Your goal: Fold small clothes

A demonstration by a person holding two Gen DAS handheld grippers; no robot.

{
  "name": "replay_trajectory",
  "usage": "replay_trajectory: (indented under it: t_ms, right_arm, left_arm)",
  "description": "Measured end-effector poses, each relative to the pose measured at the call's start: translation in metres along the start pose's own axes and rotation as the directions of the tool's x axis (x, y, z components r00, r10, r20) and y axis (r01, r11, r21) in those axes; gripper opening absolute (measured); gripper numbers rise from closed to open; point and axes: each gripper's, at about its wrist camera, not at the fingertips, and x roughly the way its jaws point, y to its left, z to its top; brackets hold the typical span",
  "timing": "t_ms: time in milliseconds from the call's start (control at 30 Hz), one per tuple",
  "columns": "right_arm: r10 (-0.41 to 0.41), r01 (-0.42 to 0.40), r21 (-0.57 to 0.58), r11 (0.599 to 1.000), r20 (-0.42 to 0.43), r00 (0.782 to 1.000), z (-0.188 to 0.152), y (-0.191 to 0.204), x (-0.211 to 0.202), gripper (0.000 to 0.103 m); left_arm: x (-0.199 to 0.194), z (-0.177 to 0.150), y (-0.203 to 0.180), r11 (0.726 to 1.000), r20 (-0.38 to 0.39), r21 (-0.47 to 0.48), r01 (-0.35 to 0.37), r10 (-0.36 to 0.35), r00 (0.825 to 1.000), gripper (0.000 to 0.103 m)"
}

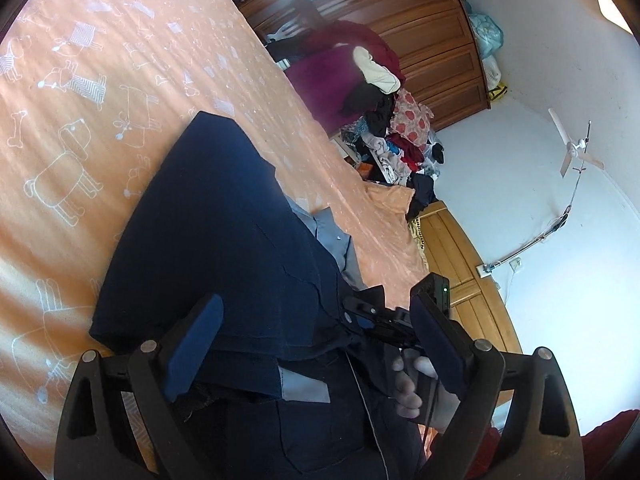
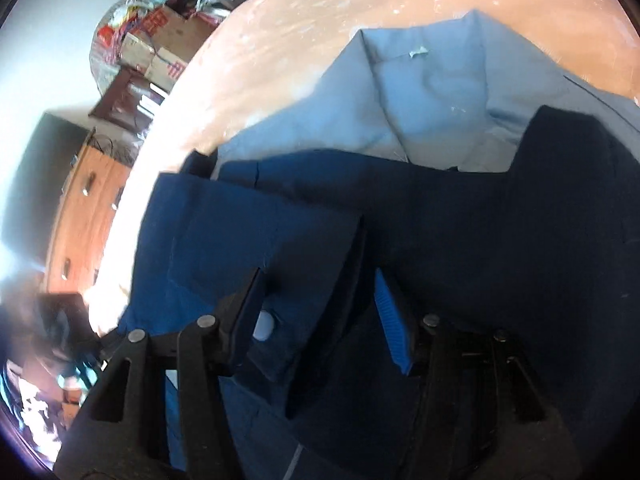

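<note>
Left tool (image 1: pixel 316 344) wide open, over navy garment (image 1: pixel 208 216)

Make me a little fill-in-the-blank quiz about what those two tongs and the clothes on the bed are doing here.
1. The dark navy garment lies on a bedsheet whose colour is ____.
2. Under the navy garment lies a shirt coloured light ____.
3. The sheet is printed with white outline drawings of ____.
4. The left tongs stand with their pads wide ____; the right tongs hang over a fold of navy cloth.

Missing words: orange; blue; dogs; open
</note>
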Motion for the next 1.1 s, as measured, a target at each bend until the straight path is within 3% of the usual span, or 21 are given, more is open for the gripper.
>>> replay_trajectory:
  t_ms: [67,167,300,400,500,600,667,733,833,867,933,1000,1033,1067,1100]
  right_arm:
    - [0.061,-0.061,0.006,0.998,0.005,0.998,-0.003,0.004,0.001,0.005]
    - [0.148,-0.147,-0.017,0.989,0.079,0.986,-0.006,0.013,-0.021,0.004]
    - [0.218,-0.217,-0.031,0.976,0.244,0.945,-0.008,0.002,-0.106,0.004]
    - [0.157,-0.155,-0.033,0.987,0.33,0.931,-0.01,-0.025,-0.165,0.004]
    - [0.067,-0.095,0.054,0.994,0.381,0.922,-0.017,-0.077,-0.202,0.004]
    - [-0.011,-0.059,0.176,0.983,0.374,0.927,-0.031,-0.138,-0.212,0.004]
    - [-0.031,-0.049,0.243,0.969,0.317,0.948,-0.046,-0.173,-0.199,0.004]
    - [-0.073,0.002,0.251,0.968,0.272,0.959,-0.053,-0.184,-0.189,0.004]
    - [-0.076,0.0,0.285,0.958,0.255,0.964,-0.064,-0.199,-0.185,0.005]
    - [-0.124,0.053,0.287,0.956,0.235,0.964,-0.065,-0.201,-0.184,0.013]
    - [-0.244,0.177,0.285,0.942,0.222,0.944,-0.064,-0.197,-0.189,0.015]
    - [-0.287,0.216,0.247,0.945,0.303,0.909,-0.066,-0.179,-0.21,0.015]
    - [-0.272,0.207,0.211,0.955,0.352,0.896,-0.064,-0.166,-0.219,0.016]
    - [-0.211,0.159,0.167,0.973,0.361,0.908,-0.059,-0.154,-0.219,0.016]
    - [-0.124,0.088,0.123,0.988,0.334,0.934,-0.05,-0.144,-0.211,0.015]
  left_arm:
    - [0.001,-0.001,0.0,1.0,0.001,0.003,-0.006,0.006,1.0,0.095]
    - [0.004,0.001,-0.005,1.0,-0.004,0.01,-0.024,0.024,1.0,0.095]
    - [-0.006,0.004,-0.029,0.998,0.019,0.067,-0.018,0.017,1.0,0.096]
    - [-0.02,0.011,-0.058,0.992,0.062,0.128,0.018,-0.026,0.998,0.099]
    - [-0.013,0.019,-0.08,0.983,0.057,0.182,0.037,-0.048,0.997,0.102]
    - [0.012,0.02,-0.083,0.98,0.007,0.199,0.004,-0.005,1.0,0.102]
    - [0.032,0.017,-0.079,0.982,-0.037,0.187,-0.017,0.024,0.999,0.102]
    - [0.049,0.014,-0.073,0.982,-0.071,0.184,-0.047,0.061,0.996,0.102]
    - [0.063,0.01,-0.06,0.982,-0.096,0.163,-0.093,0.11,0.989,0.102]
    - [0.066,0.008,-0.053,0.985,-0.106,0.141,-0.101,0.117,0.988,0.102]
    - [0.068,0.006,-0.044,0.982,-0.116,0.117,-0.148,0.162,0.98,0.101]
    - [0.064,0.003,-0.044,0.98,-0.112,0.114,-0.162,0.174,0.978,0.101]
    - [0.061,0.001,-0.048,0.978,-0.108,0.129,-0.161,0.175,0.979,0.101]
    - [0.059,-0.001,-0.052,0.976,-0.105,0.148,-0.161,0.177,0.979,0.101]
    - [0.058,-0.003,-0.056,0.974,-0.103,0.159,-0.163,0.181,0.978,0.101]
